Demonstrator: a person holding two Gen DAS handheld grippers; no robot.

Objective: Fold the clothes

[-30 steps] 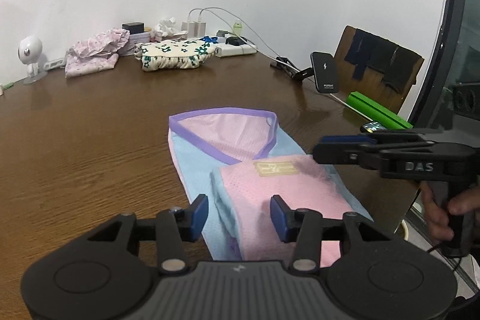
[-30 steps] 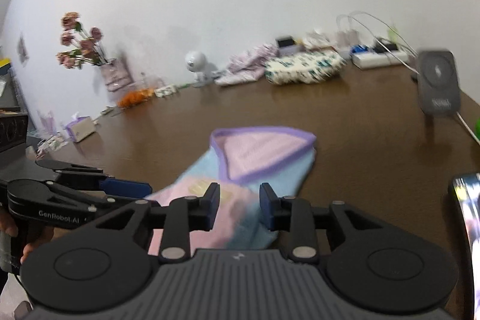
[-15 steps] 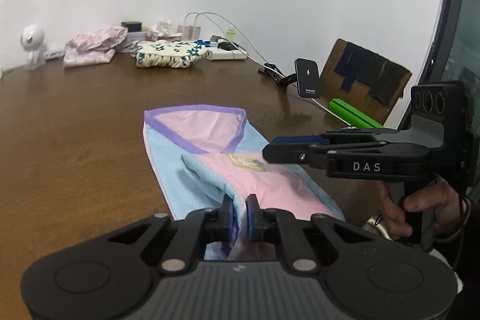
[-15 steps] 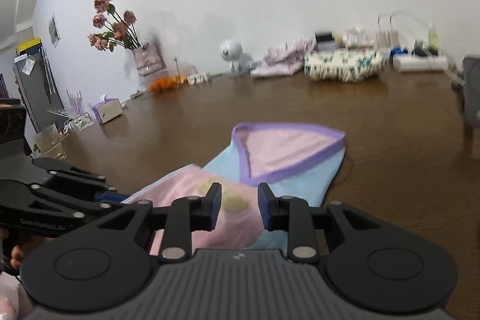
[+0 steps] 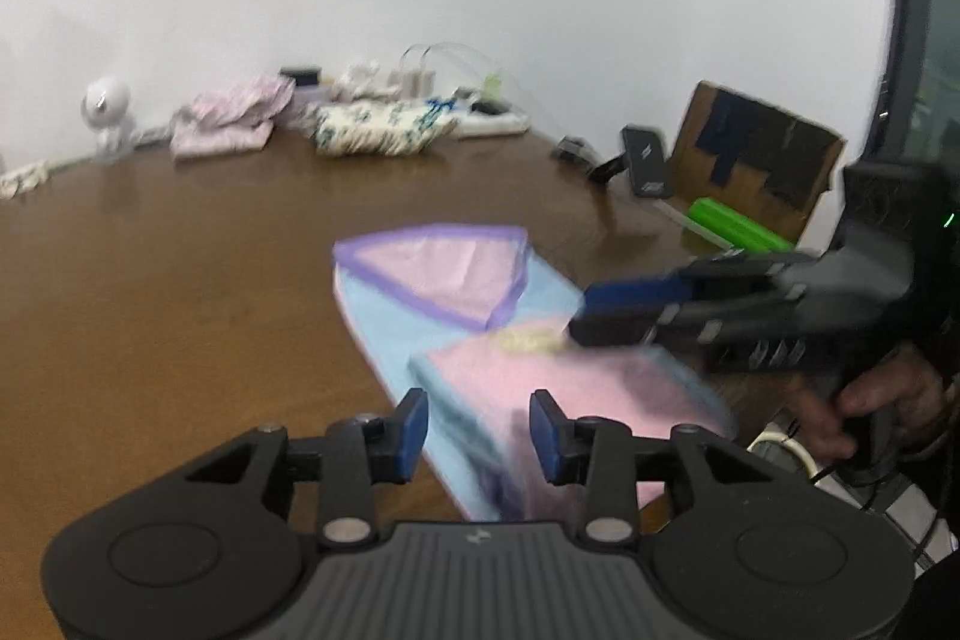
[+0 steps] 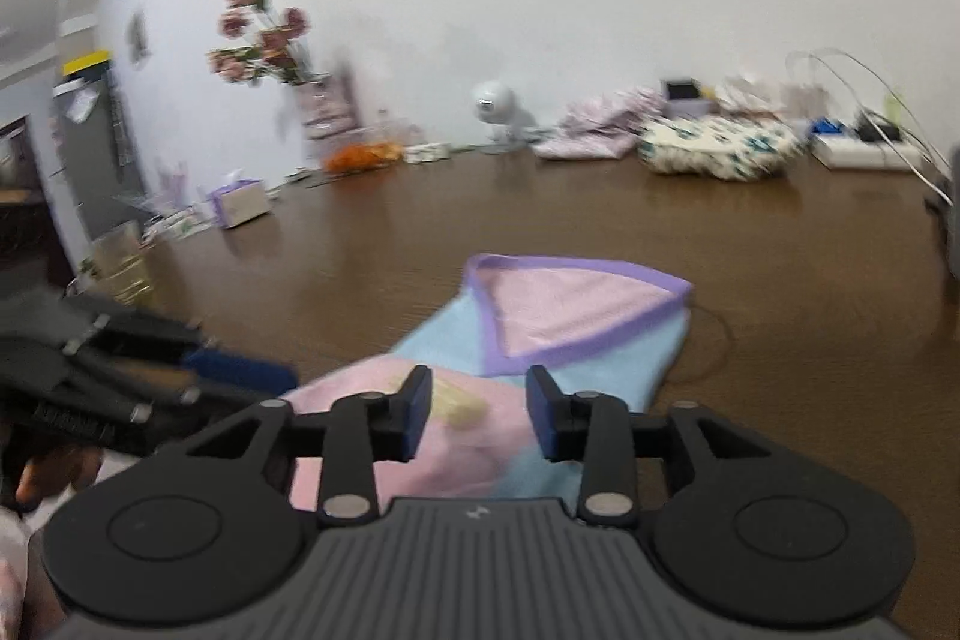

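Observation:
A pink and light-blue mesh garment (image 5: 432,292) with purple trim lies on the brown table (image 5: 150,310). Its near part is folded over, pink side up, with a yellow label (image 5: 531,340). My left gripper (image 5: 480,436) hangs over the near fold. Its jaws are opening, a raised ridge of cloth stands between them, and the pads do not press it. My right gripper (image 6: 477,415) hovers over the same garment (image 6: 558,316) by the label (image 6: 459,406). Its jaws are opening too, with cloth below them and none gripped. Each gripper's blue tips show in the other's view.
Folded clothes, a floral pile (image 5: 372,130) and a pink pile (image 5: 222,130), lie along the far edge beside a small white camera (image 5: 108,106) and cables. A phone stand (image 5: 648,160) and green object (image 5: 738,226) are at right. A flower vase (image 6: 318,106) and tissue box (image 6: 240,202) stand far left.
Half a second ago my left jaws were shut on the garment's fold; now they stand apart. The right jaws have widened a little and that gripper has rolled slightly.

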